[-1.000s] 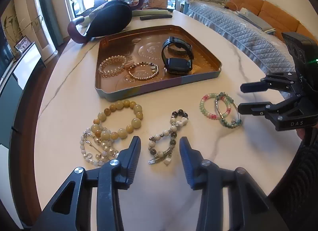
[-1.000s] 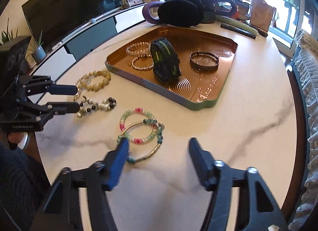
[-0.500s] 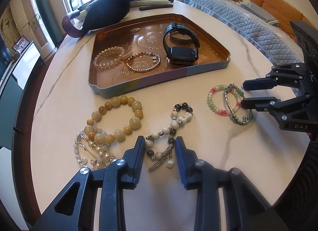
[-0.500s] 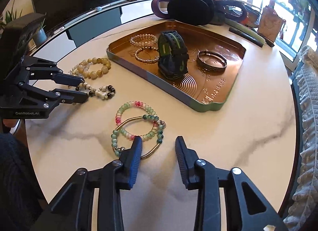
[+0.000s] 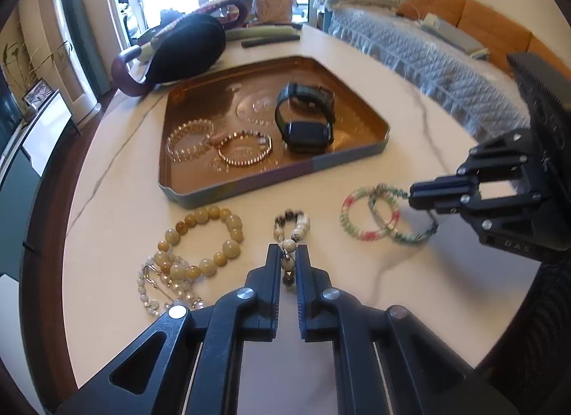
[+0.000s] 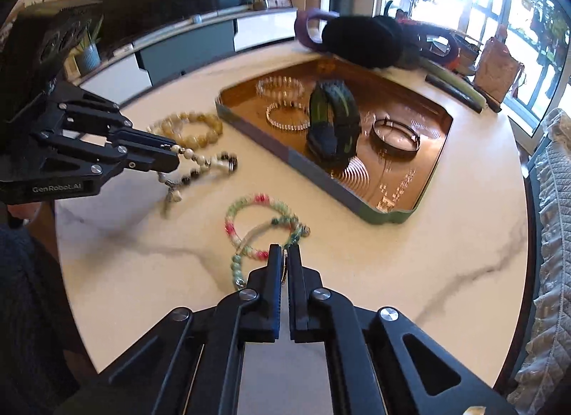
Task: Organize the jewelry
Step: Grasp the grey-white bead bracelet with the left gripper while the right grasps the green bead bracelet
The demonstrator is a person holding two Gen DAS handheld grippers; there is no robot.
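Both grippers' jaws have just closed: left gripper (image 5: pixel 288 254) clamps the black-and-white beaded bracelet (image 5: pixel 291 233), right gripper (image 6: pixel 284 254) pinches the green beaded bracelet (image 6: pixel 266 236), on white marble table (image 6: pixel 410 254) near the copper tray (image 5: pixel 185 197).

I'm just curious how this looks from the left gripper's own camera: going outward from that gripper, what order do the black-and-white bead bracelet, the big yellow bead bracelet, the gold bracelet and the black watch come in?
1. Black-and-white bead bracelet: pinched in the left gripper.
2. Yellow bead bracelet: on the table, just left.
3. Gold bracelet: inside the tray, near edge.
4. Black watch: tray, farther back and right.
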